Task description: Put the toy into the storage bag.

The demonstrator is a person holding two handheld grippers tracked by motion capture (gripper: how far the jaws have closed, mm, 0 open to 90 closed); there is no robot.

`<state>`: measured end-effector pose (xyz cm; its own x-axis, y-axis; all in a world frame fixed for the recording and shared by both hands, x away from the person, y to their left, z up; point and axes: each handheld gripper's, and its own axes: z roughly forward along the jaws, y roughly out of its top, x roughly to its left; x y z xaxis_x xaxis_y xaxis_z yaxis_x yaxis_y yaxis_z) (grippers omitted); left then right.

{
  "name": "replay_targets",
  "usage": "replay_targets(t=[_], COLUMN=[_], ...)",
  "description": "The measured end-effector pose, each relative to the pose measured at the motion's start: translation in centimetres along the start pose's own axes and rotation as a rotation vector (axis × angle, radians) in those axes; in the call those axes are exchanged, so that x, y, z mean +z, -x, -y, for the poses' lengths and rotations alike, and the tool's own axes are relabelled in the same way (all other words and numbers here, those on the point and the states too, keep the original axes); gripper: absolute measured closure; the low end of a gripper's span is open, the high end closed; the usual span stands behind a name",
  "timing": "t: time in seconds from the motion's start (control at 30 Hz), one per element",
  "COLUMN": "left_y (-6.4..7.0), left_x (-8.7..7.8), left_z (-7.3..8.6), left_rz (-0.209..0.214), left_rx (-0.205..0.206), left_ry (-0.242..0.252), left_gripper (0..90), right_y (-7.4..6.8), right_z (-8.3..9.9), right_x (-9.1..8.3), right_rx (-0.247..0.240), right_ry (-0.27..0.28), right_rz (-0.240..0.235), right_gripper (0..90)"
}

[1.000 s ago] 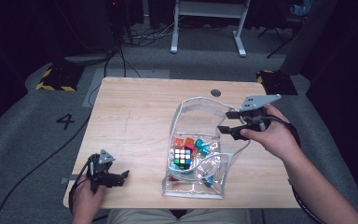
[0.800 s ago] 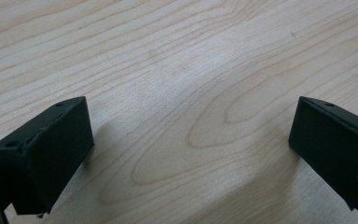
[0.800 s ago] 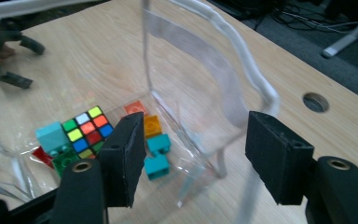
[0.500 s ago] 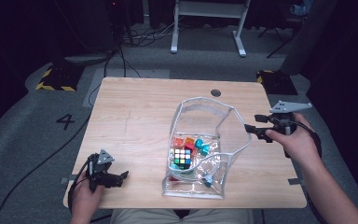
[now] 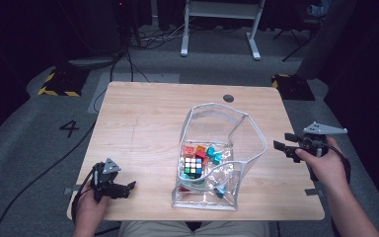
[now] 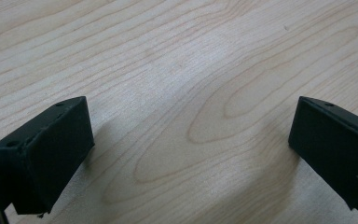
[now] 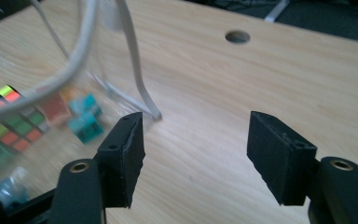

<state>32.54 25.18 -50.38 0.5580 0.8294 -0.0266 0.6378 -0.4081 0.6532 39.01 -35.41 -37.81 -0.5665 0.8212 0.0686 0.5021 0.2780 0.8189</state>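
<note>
A clear zip pouch [image 5: 217, 163] holding a puzzle cube [image 5: 193, 167] and small coloured blocks [image 5: 212, 154] stands mouth-up at centre frame on the wooden counter [image 5: 153, 113], its white rim gaping. The right gripper [image 5: 287, 146], jaws apart and empty, hovers at the right edge just off that rim; the left gripper [image 5: 121, 188] rests lower left, jaws also apart. To take the rim well, the right jaws likely need to straddle the thin edge squarely before closing.

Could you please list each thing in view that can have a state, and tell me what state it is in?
Clear pouch: unzipped, mouth gaping open, lying on the table.
Puzzle cube: inside the pouch, colours scrambled.
Left hand-held gripper: open, empty, low over the tabletop.
Right hand-held gripper: open, empty, beside the pouch.
</note>
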Motion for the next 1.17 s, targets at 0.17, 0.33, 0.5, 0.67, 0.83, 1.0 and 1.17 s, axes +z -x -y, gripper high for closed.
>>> replay_targets(t=[0.17,0.33,0.5,0.67,0.83,1.0,1.17], left_y=[0.0,-0.4,-0.5,-0.5,-0.5,-0.5,-0.4], left_x=[0.0,-0.1,-0.2,-0.2,-0.2,-0.2,-0.2], left_z=[0.0,0.2,0.2,0.2,0.2,0.2,0.2], left_rz=[0.001,0.03,0.033,0.034,0.033,0.033,0.03], left_rx=[0.002,0.035,0.038,0.038,0.038,0.037,0.035], left_ry=[-0.001,0.0,0.0,0.0,0.0,0.0,0.0], left_gripper=[0.0,0.0,0.0,0.0,0.0,0.0,0.0], right_y=[1.1,1.8,1.9,1.2,0.8,0.8,0.8], right_z=[3.0,5.9,9.1,11.4,12.3,12.9,12.8], right_x=[0.6,1.2,1.9,2.6,3.0,3.3,3.4], right_rx=[0.028,0.056,0.052,0.044,0.007,-0.019,-0.02], right_ry=[-0.046,-0.087,-0.135,-0.168,-0.165,-0.117,-0.115], right_rz=[0.034,0.058,0.106,0.1,0.106,0.101,0.102], right_gripper=[36.6,35.9,35.1,34.2,29.8,22.0,21.2])
